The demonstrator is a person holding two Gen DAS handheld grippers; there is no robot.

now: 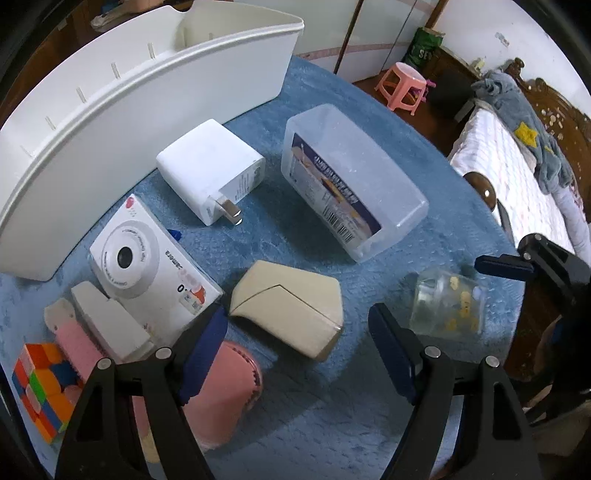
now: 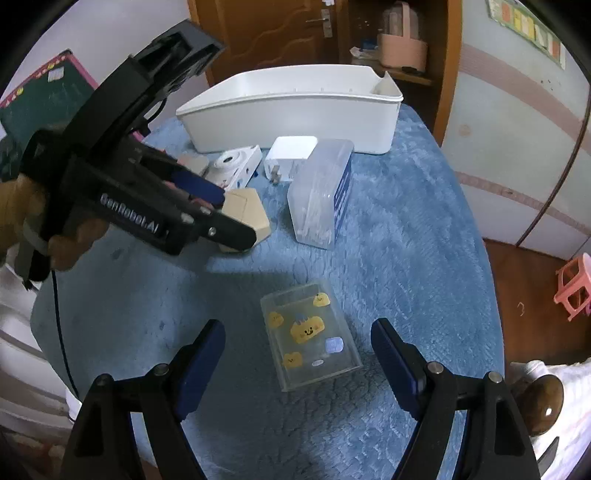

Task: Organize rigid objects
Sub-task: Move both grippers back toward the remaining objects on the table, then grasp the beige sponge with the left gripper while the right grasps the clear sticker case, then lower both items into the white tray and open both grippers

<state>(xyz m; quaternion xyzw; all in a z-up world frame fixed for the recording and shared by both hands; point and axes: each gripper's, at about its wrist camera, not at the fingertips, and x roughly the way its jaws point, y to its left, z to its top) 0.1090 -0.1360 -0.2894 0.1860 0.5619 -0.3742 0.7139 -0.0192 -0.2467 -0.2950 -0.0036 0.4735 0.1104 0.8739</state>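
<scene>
Left gripper point(image 1: 297, 332) wide open, empty, over beige box point(image 1: 288, 306); camera box point(image 1: 155, 266), charger point(image 1: 210, 170), white bin point(image 1: 147, 96) nearby. Right gripper point(image 2: 297, 354) wide open, empty, straddling clear sticker case point(image 2: 310, 339) on blue mat point(image 2: 406, 229).

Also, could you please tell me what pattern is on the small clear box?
Yellow cartoon faces on the small clear box, plus one pale blue sticker; clearest in the right wrist view.

Pink stool point(image 1: 400, 85), bed point(image 1: 517, 173), wooden door point(image 2: 273, 33)
</scene>
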